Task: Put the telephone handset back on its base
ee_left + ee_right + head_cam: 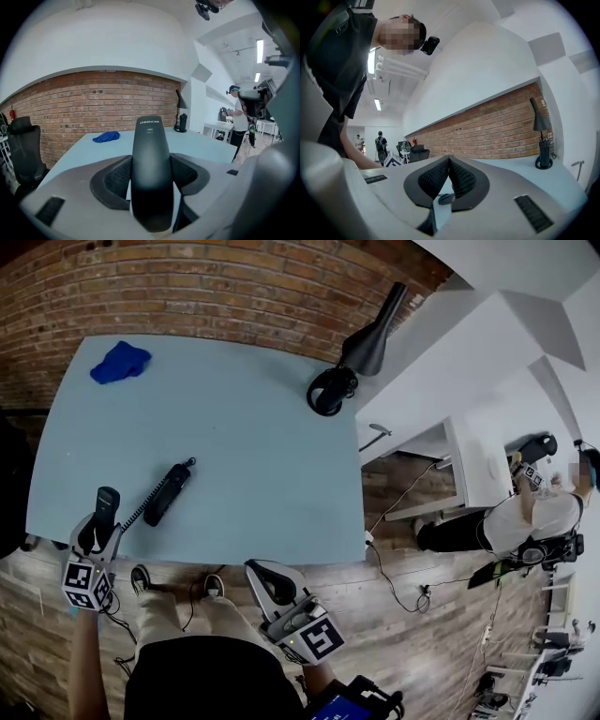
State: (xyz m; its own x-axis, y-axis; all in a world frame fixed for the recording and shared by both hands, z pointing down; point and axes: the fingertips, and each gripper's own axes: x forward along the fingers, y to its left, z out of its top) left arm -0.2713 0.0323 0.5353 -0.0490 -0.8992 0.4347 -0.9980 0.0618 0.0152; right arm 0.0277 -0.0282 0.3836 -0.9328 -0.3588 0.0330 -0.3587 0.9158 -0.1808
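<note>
My left gripper [97, 529] hangs just off the table's front left corner, shut on the black telephone handset [106, 505]. In the left gripper view the handset [150, 140] stands upright between the two pads of that gripper [151, 174]. The black base [166, 494] lies on the light blue table [262, 446] a short way right of and beyond the handset. A coiled cord [141, 509] links the two. My right gripper [267, 579] is below the table's front edge, shut with nothing in it; its pads [461, 177] meet at the tips.
A blue cloth [120, 362] lies at the table's far left corner. A black desk lamp [361, 348] stands at the far right corner. White desks [469, 362] and a person [534, 512] are to the right. A black chair [23, 145] stands left of the table.
</note>
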